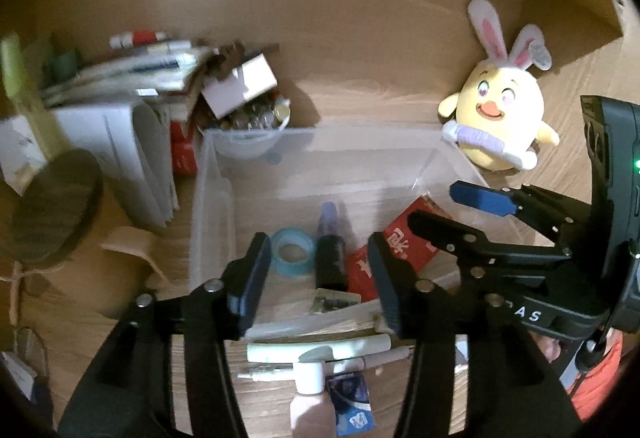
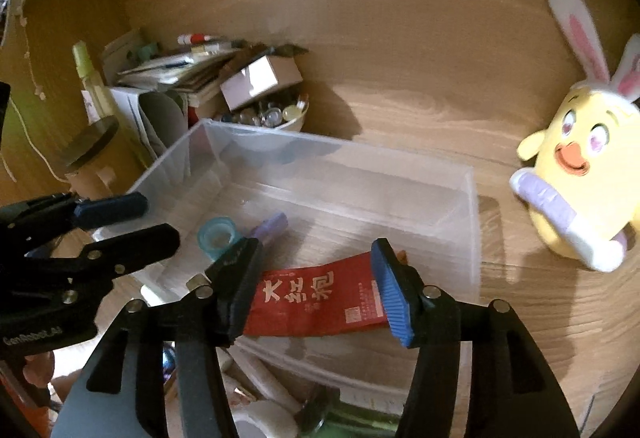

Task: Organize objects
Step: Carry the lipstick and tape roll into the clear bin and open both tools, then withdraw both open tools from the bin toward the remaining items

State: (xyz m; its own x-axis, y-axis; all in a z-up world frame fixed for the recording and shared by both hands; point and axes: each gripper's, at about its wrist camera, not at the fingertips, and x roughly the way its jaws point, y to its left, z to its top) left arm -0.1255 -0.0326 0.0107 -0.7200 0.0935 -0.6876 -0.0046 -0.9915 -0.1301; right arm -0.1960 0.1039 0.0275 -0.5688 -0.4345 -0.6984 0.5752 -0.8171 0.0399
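Over the clear plastic bin (image 2: pixel 460 206) on the wooden desk (image 2: pixel 420 110), both tools hover with jaws apart: the left gripper (image 1: pixel 320 278) and right gripper (image 2: pixel 316 290) grasp nothing. Inside the bin lie a red packet (image 2: pixel 316 298), a blue tape roll (image 1: pixel 292 252) and a dark bottle (image 1: pixel 330 254).

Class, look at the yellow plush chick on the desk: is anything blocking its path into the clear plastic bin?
Nothing visible blocks it. The plush chick stands just outside the clear bin, whose top is open, with bare desk between them.
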